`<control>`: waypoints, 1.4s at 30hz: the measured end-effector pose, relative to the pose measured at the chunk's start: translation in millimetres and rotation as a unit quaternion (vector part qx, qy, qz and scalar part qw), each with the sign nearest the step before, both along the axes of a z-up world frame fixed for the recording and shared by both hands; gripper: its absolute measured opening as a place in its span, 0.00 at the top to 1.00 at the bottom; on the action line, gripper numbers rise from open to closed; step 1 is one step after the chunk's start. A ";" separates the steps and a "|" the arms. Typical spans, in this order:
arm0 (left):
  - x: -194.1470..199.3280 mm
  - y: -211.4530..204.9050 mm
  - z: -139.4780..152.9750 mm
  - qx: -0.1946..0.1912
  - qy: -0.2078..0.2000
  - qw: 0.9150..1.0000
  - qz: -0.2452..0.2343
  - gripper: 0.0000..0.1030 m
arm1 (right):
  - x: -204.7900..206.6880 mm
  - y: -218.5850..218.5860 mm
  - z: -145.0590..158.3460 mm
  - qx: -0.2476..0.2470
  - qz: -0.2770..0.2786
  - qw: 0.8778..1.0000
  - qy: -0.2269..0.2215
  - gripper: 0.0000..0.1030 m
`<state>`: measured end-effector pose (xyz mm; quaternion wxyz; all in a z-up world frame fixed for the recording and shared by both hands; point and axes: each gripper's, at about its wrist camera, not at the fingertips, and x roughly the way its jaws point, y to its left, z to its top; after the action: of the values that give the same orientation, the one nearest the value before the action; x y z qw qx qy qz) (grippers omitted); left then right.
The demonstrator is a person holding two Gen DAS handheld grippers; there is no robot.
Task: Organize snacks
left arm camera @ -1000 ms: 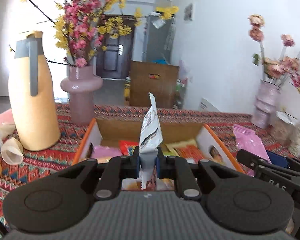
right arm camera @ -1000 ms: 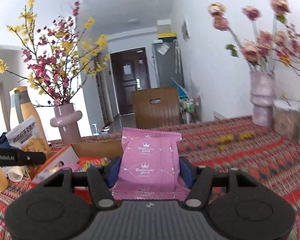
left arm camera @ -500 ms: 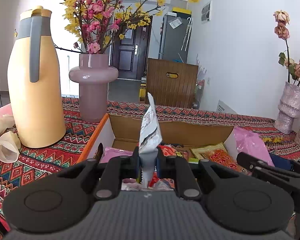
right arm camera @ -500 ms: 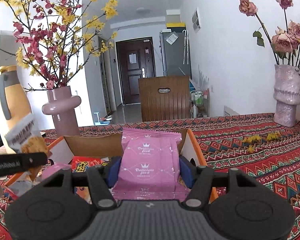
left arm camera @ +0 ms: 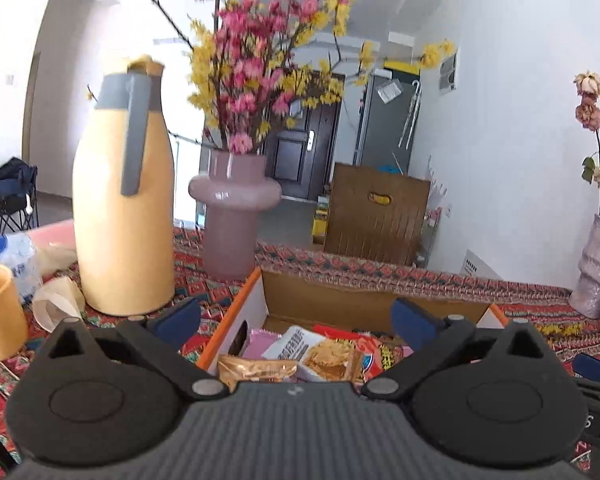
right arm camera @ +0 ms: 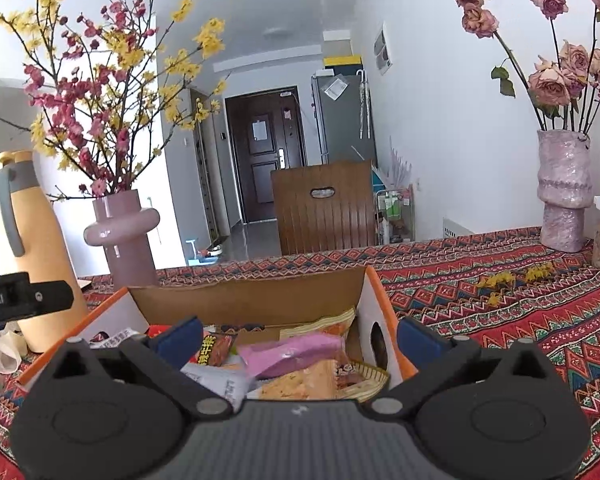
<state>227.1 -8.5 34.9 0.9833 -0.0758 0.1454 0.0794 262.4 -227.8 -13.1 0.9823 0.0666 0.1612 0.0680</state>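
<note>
Cardboard box (right arm camera: 244,300) on the table (right arm camera: 520,312) holds the snacks (right arm camera: 300,364), so we hover both claws, left claw (left arm camera: 296,320) and right claw (right arm camera: 298,338), above it with jaws opening wide, nothing between them, letting packets lie inside.

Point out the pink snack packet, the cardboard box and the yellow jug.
pink snack packet (right arm camera: 296,354), right wrist view, its middle.
cardboard box (right arm camera: 244,302), right wrist view, inner back wall.
yellow jug (left arm camera: 124,236), left wrist view, its body.
</note>
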 end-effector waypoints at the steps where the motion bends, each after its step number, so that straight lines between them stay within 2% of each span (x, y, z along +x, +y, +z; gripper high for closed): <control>1: -5.2 -1.1 3.6 0.001 -0.003 1.000 -0.001 0.00 | -2.5 -0.5 2.3 0.001 0.000 1.000 -0.004 0.00; 4: -29.3 -1.7 16.2 0.001 -0.016 1.000 -0.016 0.00 | -19.1 -2.8 14.3 0.000 0.001 1.000 -0.020 0.00; 10: -87.2 -2.2 25.7 0.037 -0.026 0.997 -0.055 0.00 | -75.9 -13.5 33.4 -0.008 0.016 0.999 -0.043 0.00; 15: -131.7 5.3 15.0 0.047 -0.006 0.996 -0.072 0.00 | -122.7 -26.9 33.8 -0.009 0.027 0.999 -0.037 0.00; 20: -162.2 15.3 -4.5 0.042 0.021 0.997 -0.067 0.00 | -159.8 -34.5 25.4 -0.012 0.036 0.999 -0.005 0.00; 25: -178.1 21.4 -25.0 0.040 0.057 0.995 -0.073 0.00 | -184.9 -35.2 6.5 -0.018 0.043 0.998 0.035 0.00; 32: -187.4 19.6 -44.9 0.028 0.090 0.992 -0.090 0.00 | -197.6 -33.6 -19.8 -0.028 0.042 0.995 0.081 0.00; 42: -192.3 17.7 -49.2 0.025 0.097 0.991 -0.093 0.00 | -202.5 -31.8 -28.6 -0.030 0.043 0.994 0.099 0.00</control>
<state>34.8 9.2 -14.2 0.9691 -0.0294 0.2449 -0.0013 60.0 -259.6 -41.7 0.9594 0.0369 0.2619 0.0984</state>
